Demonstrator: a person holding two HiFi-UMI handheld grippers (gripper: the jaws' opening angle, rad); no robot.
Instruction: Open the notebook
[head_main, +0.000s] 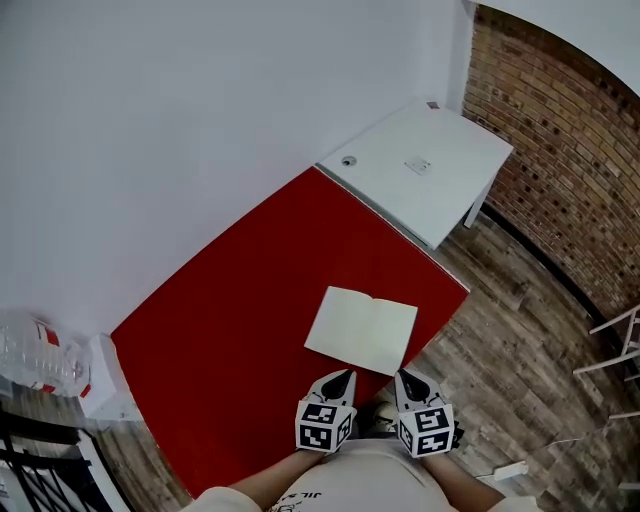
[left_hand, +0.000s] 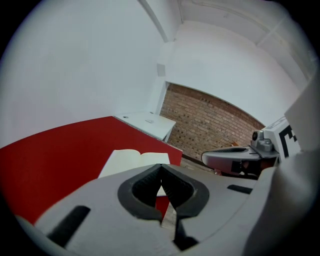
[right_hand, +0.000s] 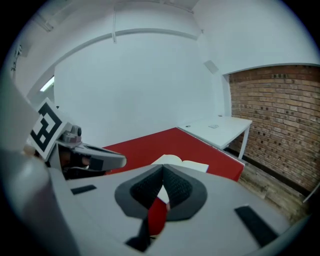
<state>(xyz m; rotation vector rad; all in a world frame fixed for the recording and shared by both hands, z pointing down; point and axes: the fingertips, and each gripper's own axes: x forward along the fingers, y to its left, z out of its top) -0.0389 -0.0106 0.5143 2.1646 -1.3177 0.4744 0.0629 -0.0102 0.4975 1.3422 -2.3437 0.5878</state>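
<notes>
Head view: notebook (head_main: 361, 329) is lying open, pages up, on the red counter (head_main: 240, 310), close to that counter's near edge. Left tool (head_main: 343, 378) is hovering just short of the notebook's near-left corner, not touching it. Right tool (head_main: 407, 380) is hovering just short of the notebook's near-right corner, likewise apart from it. The 2 tools are sitting side by side.

Left gripper view: jaws are meeting at the tips, nothing between them. Right gripper view: jaws are also pressing together, gripping nothing.

White counter (head_main: 420, 170) is standing beyond the notebook, with a brick wall (head_main: 560, 150) rising to the notebook's far right.
</notes>
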